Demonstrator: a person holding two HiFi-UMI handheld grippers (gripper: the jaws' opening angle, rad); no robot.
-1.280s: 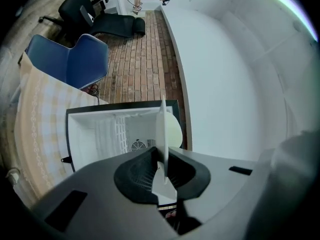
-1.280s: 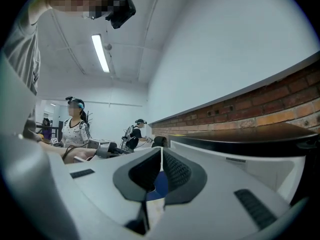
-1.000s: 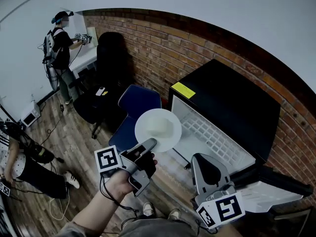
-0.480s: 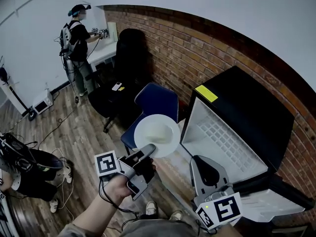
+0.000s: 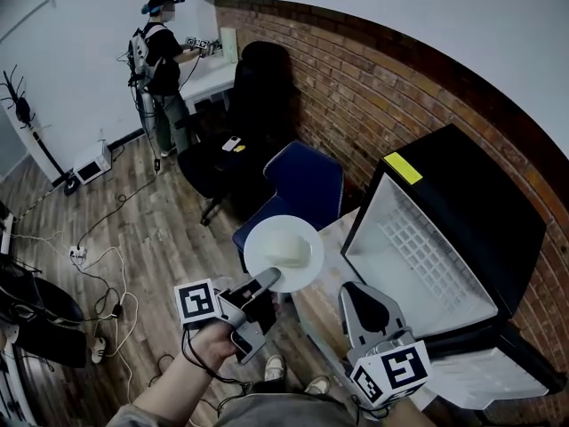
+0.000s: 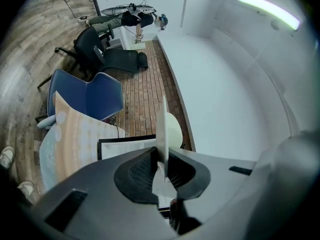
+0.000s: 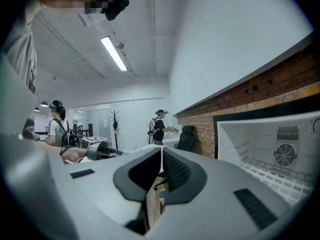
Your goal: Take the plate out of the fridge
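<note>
Since a second ago the plate (image 5: 307,234) has drawn away from the fridge (image 5: 462,212). It overlapped the left edge of the white interior then, and now a strip of pale tabletop (image 5: 331,238) shows between them.

Farthest left of my tools is my left gripper (image 5: 271,277), its jaws nipped narrow on the plate's near rim. Its own view shows the rim edge-on between the pads with both pads pressing on it. The plate is out of the fridge, held in the air. In the head view it reaches away from me beyond the jaws, its face up, over the front of the blue chair (image 5: 311,181) and the table edge.

To its right, my right gripper (image 7: 161,156) has its jaws together on nothing and hovers near the fridge's open front. Furthest right stands the fridge, its cavity bare as far as I can see, its door (image 5: 484,367) swung down beside that gripper.

I judge the taking-out all but done. What matters next is that the open cavity lies to the plate's right and the table just under its far edge. The left hand alone carries the plate, while the free right hand is the nearer one to the door.
</note>
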